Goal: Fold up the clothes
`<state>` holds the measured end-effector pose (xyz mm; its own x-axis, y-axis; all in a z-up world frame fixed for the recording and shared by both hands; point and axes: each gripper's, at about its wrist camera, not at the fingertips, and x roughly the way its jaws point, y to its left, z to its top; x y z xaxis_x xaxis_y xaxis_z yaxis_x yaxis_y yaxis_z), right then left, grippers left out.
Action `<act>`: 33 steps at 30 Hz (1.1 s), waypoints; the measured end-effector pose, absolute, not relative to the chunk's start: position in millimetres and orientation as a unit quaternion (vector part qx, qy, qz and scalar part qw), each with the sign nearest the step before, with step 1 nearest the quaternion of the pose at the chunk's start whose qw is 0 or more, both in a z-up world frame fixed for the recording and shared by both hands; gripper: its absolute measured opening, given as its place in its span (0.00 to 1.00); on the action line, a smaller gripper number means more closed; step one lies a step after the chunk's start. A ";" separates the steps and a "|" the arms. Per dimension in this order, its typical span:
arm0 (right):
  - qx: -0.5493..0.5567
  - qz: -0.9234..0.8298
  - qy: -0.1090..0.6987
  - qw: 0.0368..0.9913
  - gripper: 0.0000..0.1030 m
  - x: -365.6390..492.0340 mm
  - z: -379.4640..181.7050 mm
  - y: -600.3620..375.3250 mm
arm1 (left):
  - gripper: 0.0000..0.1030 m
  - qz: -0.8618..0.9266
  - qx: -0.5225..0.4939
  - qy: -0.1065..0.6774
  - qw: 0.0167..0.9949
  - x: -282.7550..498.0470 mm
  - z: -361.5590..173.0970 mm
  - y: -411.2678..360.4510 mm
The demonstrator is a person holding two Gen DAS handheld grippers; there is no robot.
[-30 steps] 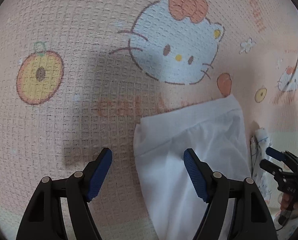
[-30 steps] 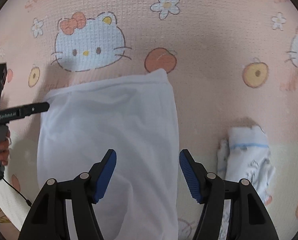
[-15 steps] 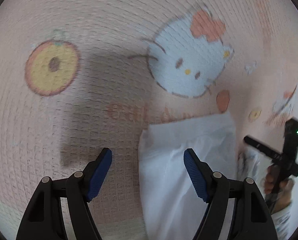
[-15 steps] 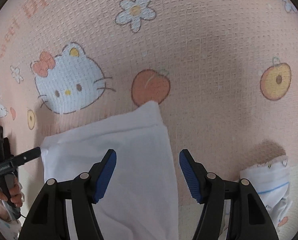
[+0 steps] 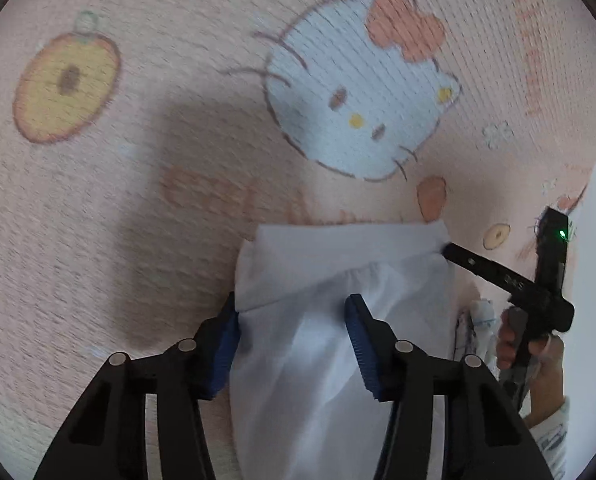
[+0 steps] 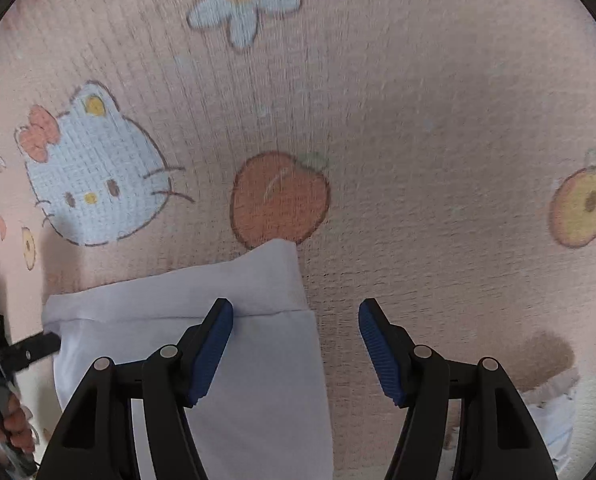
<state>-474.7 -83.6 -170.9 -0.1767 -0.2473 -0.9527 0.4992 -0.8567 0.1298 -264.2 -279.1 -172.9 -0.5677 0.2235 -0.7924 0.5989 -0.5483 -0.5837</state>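
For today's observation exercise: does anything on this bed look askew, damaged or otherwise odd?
Nothing is damaged or spilled. The white garment lies slightly askew, its top right corner poking up over the printed peach. The left gripper, whose jaws have just been closing, straddles the garment's bunched left corner. A second patterned garment lies crumpled at the right.

You're working over a pink waffle-textured blanket (image 6: 418, 100) printed with white cartoon cat faces, orange fruit and white flowers. Lying flat on it is a thin white garment (image 6: 250, 360), its banded top edge just below a printed peach. Off to its side sits a bundled white patterned cloth (image 6: 554, 408).
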 end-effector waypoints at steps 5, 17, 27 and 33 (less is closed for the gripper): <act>0.598 -0.751 0.089 0.266 0.63 -470.4 -180.7 -87.8 | 0.17 -0.766 0.447 0.441 0.138 -270.1 -175.9 -272.1; 0.492 -0.809 0.174 0.271 0.12 -437.1 -141.7 -100.6 | 0.07 -0.851 0.431 0.258 0.151 -306.3 -114.8 -236.3; 0.457 -0.841 0.183 0.224 0.11 -449.3 -126.7 -113.2 | 0.07 -0.865 0.442 0.151 0.182 -331.1 -94.9 -253.8; 0.499 -0.829 0.139 0.210 0.11 -468.3 -145.5 -99.9 | 0.07 -0.845 0.469 0.168 0.193 -351.0 -126.2 -272.4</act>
